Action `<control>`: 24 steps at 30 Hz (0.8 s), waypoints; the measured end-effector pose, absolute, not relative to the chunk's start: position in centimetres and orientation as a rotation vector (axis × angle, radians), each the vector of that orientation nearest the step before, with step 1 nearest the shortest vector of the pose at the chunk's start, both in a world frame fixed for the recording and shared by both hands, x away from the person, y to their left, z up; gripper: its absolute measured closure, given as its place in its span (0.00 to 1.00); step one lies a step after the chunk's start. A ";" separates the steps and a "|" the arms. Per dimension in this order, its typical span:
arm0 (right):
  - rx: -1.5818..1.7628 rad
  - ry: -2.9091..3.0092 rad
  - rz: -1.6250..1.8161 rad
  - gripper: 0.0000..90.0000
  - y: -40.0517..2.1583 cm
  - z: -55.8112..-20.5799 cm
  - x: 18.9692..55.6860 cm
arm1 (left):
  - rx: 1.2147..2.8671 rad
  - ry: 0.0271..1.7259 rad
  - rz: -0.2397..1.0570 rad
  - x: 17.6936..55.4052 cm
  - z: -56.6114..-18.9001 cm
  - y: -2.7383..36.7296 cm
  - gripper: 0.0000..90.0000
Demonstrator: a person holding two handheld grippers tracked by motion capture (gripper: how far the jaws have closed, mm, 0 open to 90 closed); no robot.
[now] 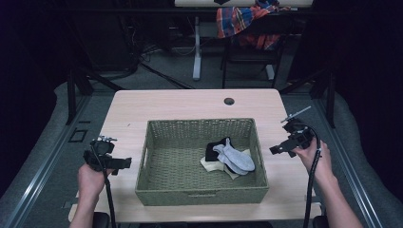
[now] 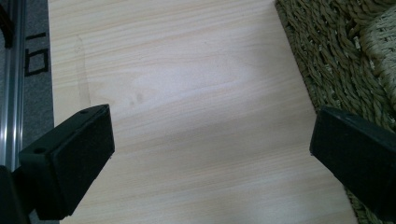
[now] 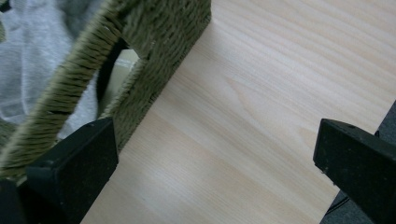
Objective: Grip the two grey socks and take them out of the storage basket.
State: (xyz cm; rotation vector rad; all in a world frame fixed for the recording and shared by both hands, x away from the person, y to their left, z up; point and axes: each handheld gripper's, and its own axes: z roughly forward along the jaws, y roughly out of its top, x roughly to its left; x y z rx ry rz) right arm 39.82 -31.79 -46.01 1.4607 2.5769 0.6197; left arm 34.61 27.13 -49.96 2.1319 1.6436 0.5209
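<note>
Forearms come in from the bottom of the high view, each hand carrying a tool held out to one side of the basket (image 1: 199, 190). On the left, the left tool (image 1: 124, 163) hovers over bare counter (image 1: 166, 102) just beside the basket's left wall; in the left gripper view its jaws stand wide apart with only wood grain between them and the woven wall (image 2: 327, 56) at the right edge. On the right, the right tool (image 1: 274, 150) hangs just outside the right wall, also released, jaws spread and gripping nothing; the right gripper view looks past the wall's handle slot (image 3: 116, 60) at grey cloth inside.

Socks (image 1: 230, 159) lie in a small heap in the basket's right half, a grey one on top, a black one and a cream one under it. They sit closer to the right tool, so that one seems better placed to reach in. Both tools flanking the basket, open, looks like a ready stance before any grasp.
</note>
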 end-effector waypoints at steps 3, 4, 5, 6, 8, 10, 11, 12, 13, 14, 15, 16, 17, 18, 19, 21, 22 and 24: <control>1.431 2.574 0.651 0.00 -31.2 -44.8 39.6 | 2.131 1.646 0.524 34.6 -50.0 27.1 0.00; 1.431 2.574 0.651 0.00 -31.2 -44.8 39.6 | 2.131 1.646 0.524 34.6 -50.0 27.1 0.00; 1.418 2.583 0.646 0.00 -30.9 -44.3 39.5 | 2.131 1.646 0.524 34.6 -50.0 27.1 0.00; 1.405 2.585 0.672 0.00 -30.6 -43.9 39.4 | 2.131 1.646 0.523 34.6 -50.0 27.1 0.00; 1.372 2.592 0.688 0.00 -29.6 -42.9 39.2 | 2.131 1.649 0.523 34.6 -50.0 27.1 0.00; 1.336 2.613 0.697 0.00 -28.9 -42.2 39.2 | 2.131 1.649 0.524 34.6 -50.0 27.1 0.00; 1.330 2.612 0.709 0.00 -28.5 -41.9 39.2 | 2.132 1.649 0.524 34.6 -50.0 27.1 0.00; 1.330 2.612 0.709 0.00 -28.5 -41.9 39.2 | 2.132 1.649 0.524 34.6 -50.0 27.1 0.00; 1.307 2.625 0.714 0.00 -27.9 -41.4 39.2 | 2.133 1.649 0.522 34.6 -50.0 27.1 0.00; 1.307 2.625 0.714 0.00 -27.9 -41.4 39.2 | 2.133 1.649 0.522 34.6 -50.0 27.1 0.00; 1.300 2.627 0.730 0.00 -27.7 -41.3 39.3 | 2.131 1.650 0.523 34.6 -50.0 27.1 0.00; 1.274 2.645 0.729 0.00 -27.2 -41.0 39.4 | 2.131 1.650 0.523 34.6 -50.0 27.1 0.00; 1.274 2.645 0.729 0.00 -27.2 -41.0 39.4 | 2.132 1.649 0.523 34.6 -50.0 27.1 0.00; 1.272 2.652 0.729 0.00 -26.6 -40.8 39.5 | 2.131 1.649 0.523 34.6 -50.0 27.1 0.00; 1.267 2.655 0.742 0.00 -26.5 -40.8 39.5 | 2.131 1.649 0.523 34.6 -50.0 27.1 0.00; 1.245 2.666 0.737 0.00 -25.9 -40.5 39.8 | 2.133 1.650 0.519 34.7 -50.0 27.1 0.00; 1.245 2.666 0.737 0.00 -25.9 -40.5 39.8 | 2.133 1.650 0.519 34.7 -50.0 27.1 0.00; 1.223 2.680 0.744 0.00 -25.0 -40.2 40.2 | 2.126 1.654 0.515 34.7 -50.1 27.1 0.00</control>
